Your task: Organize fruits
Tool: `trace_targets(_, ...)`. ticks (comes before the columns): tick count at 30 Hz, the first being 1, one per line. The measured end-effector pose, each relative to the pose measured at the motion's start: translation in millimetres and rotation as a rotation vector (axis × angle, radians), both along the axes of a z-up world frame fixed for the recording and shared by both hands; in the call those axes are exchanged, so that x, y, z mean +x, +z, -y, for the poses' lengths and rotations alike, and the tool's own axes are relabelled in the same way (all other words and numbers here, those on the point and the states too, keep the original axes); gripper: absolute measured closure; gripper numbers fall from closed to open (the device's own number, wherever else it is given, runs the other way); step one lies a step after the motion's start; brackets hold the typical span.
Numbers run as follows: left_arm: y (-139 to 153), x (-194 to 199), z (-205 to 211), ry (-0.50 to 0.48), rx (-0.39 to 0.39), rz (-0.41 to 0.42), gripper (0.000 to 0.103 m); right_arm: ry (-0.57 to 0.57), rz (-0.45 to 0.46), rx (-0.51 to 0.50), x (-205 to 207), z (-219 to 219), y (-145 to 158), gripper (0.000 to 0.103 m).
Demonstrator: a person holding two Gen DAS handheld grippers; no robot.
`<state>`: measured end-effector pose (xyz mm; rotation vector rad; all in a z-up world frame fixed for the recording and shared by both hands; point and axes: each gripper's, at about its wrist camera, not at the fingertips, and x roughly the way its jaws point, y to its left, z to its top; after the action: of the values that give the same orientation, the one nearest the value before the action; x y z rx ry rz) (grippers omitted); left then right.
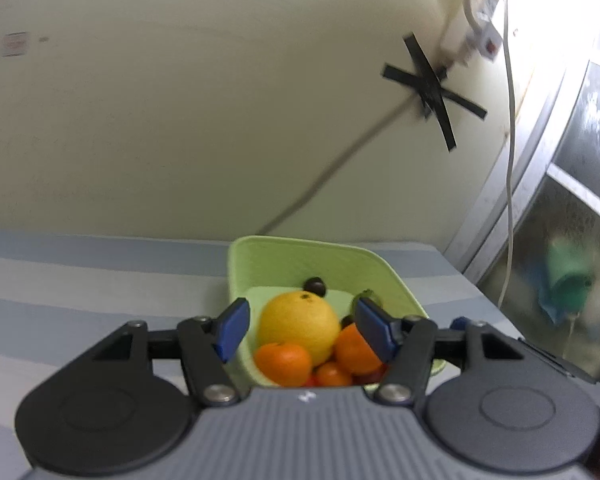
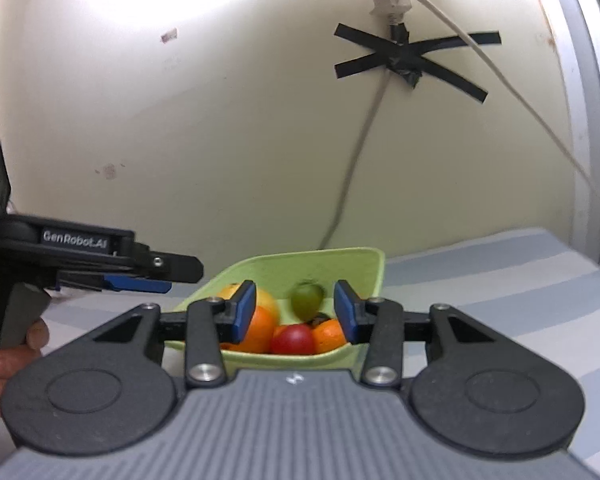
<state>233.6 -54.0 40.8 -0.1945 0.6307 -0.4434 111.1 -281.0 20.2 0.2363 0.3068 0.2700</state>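
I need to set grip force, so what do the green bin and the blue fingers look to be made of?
The green bin looks like matte moulded plastic: thin, smooth walls, rounded corners, no gloss. It could be silicone. The left gripper's blue fingers look like soft rubbery pads, dull and unreflective.

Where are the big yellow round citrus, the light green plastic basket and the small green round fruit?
big yellow round citrus (image 1: 300, 326), left wrist view, middle.
light green plastic basket (image 1: 296, 266), left wrist view, far inner wall.
small green round fruit (image 2: 307, 300), right wrist view, middle.

A surface covered in a blue-and-white striped cloth (image 1: 80, 280) carries a light green tray (image 1: 339, 260) of fruit, set toward its far edge at about one o'clock.
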Motion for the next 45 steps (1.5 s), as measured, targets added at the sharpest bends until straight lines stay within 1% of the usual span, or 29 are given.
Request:
trace_targets(4, -5, -19, -43, 0.044, -0.029, -0.008, 0.043, 0.086, 0.002, 0.004, -16, -11, 5, 0.057)
trace_targets(7, -18, -36, -66, 0.064, 0.019, -0.015, 0.043, 0.196, -0.028, -0.017, -23, -31, 3, 0.057)
trace_targets(10, -32, -41, -70, 0.053, 0.081, -0.036, 0.043, 0.295, -0.100, -0.058, -26, -56, -7, 0.057)
trace_targets(11, -36, -40, -69, 0.048, 0.092, -0.049, 0.043, 0.323, -0.123, -0.090, -27, -67, -12, 0.057)
trace_targets(13, -44, -37, -65, 0.030, 0.094, -0.068, 0.043, 0.354, -0.135, -0.164, -30, -85, -17, 0.057)
trace_targets(15, -49, -32, -56, 0.013, 0.108, -0.070, 0.043, 0.360, -0.140, -0.220, -31, -98, -20, 0.057)
trace_targets(17, -53, -28, -46, -0.003, 0.141, -0.067, 0.044, 0.367, -0.163, -0.228, -27, -104, -22, 0.057)
trace_targets(18, -55, -27, -40, -0.007, 0.172, -0.064, 0.045, 0.368, -0.174, -0.230, -24, -107, -23, 0.057)
trace_targets(19, -58, -29, -36, -0.005, 0.206, -0.063, 0.052, 0.366, -0.181, -0.238, -23, -108, -25, 0.057)
trace_targets(20, -59, -30, -31, 0.009, 0.246, -0.044, 0.061, 0.361, -0.188, -0.255, -20, -111, -28, 0.059)
trace_targets(21, -61, -34, -31, 0.001, 0.261, -0.033, 0.063, 0.366, -0.215, -0.268, -15, -114, -30, 0.066)
trace_targets(22, -61, -36, -30, -0.012, 0.256, -0.032, 0.075, 0.351, -0.217, -0.276, -14, -114, -31, 0.073)
trace_targets(23, -60, -40, -31, -0.028, 0.241, -0.038, 0.078, 0.336, -0.207, -0.279, -15, -113, -29, 0.075)
trace_targets(26, -55, -57, -31, -0.026, 0.266, -0.031, 0.078, 0.337, -0.205, -0.269, -20, -109, -29, 0.076)
trace_targets(29, -49, -87, -39, -0.045, 0.235, -0.025, 0.078, 0.341, -0.186, -0.255, -41, -106, -28, 0.075)
trace_targets(32, -48, -121, -41, -0.068, 0.228, -0.009, 0.078, 0.331, -0.163, -0.248, -67, -99, -27, 0.075)
trace_targets(37, -52, -171, -47, -0.097, 0.198, 0.001, 0.077, 0.298, -0.175, -0.226, -100, -89, -31, 0.075)
trace_targets(40, -58, -184, -48, -0.092, 0.189, -0.001, 0.077, 0.275, -0.174, -0.253, -113, -91, -35, 0.075)
trace_targets(45, -63, -191, -46, -0.068, 0.200, 0.045, 0.075, 0.265, -0.172, -0.297, -115, -102, -43, 0.071)
